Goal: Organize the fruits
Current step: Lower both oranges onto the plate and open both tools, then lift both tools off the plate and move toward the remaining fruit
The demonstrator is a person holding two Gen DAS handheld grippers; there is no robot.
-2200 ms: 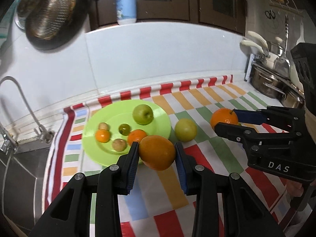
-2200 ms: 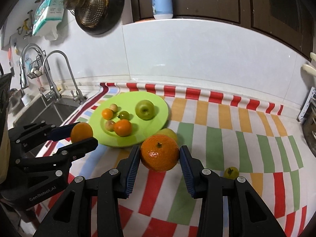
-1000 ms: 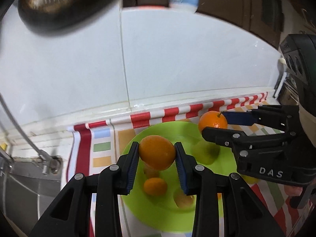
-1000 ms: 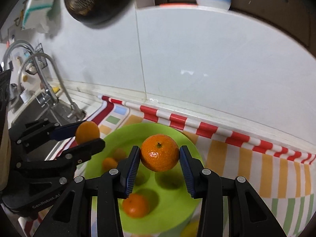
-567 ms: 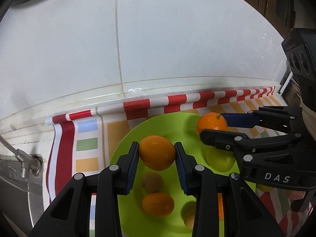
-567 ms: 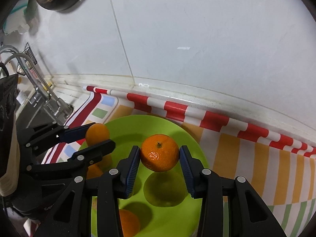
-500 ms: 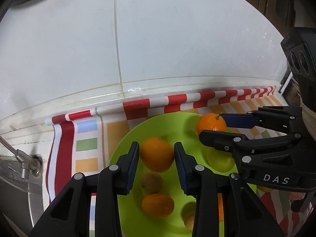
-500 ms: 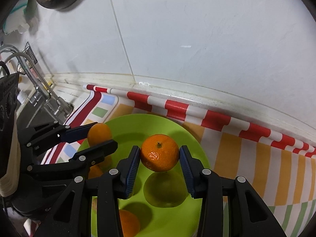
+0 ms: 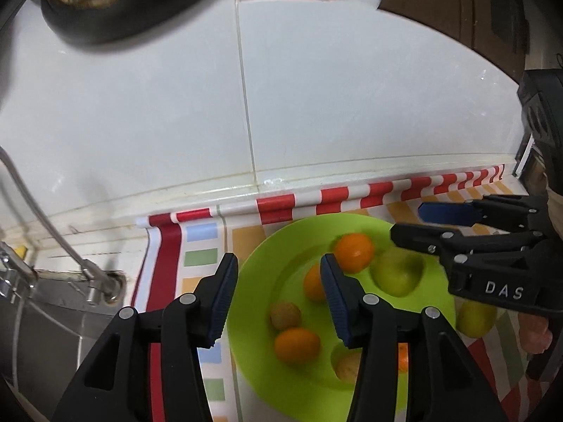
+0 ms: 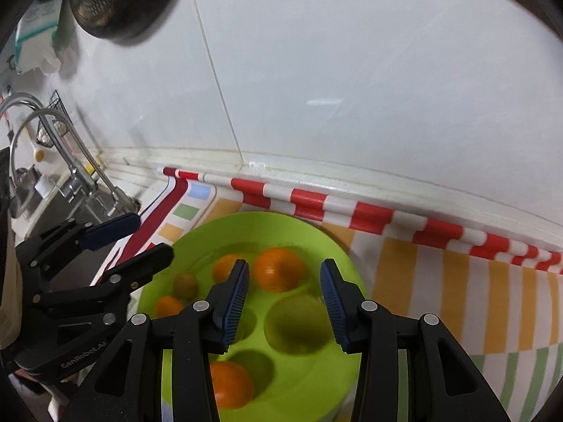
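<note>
A lime-green plate (image 9: 264,270) (image 10: 246,228) lies on a striped cloth and holds several fruits. Two oranges (image 9: 353,250) (image 9: 315,283) lie loose near its back, beside a green apple (image 9: 397,274). My left gripper (image 9: 278,281) hangs over the plate's left rim with its jaws opening and nothing between them. My right gripper (image 10: 285,281) is open above the plate. An orange (image 10: 279,269) rests on the plate below its jaws, free of the pads. Each gripper shows in the other's view: the right gripper (image 9: 408,223) and the left gripper (image 10: 147,237).
A small orange (image 9: 297,340) and small brown fruits (image 9: 285,315) also lie on the plate. A yellow-green fruit (image 9: 475,318) sits on the cloth (image 10: 457,299) right of it. A sink with a faucet (image 10: 70,161) is at the left, a white tiled wall close behind, a dark pan (image 9: 123,0) above.
Both oranges have left the jaws and now lie on the plate. The left jaws have spread wider and the left gripper has shifted toward the plate's left rim.
</note>
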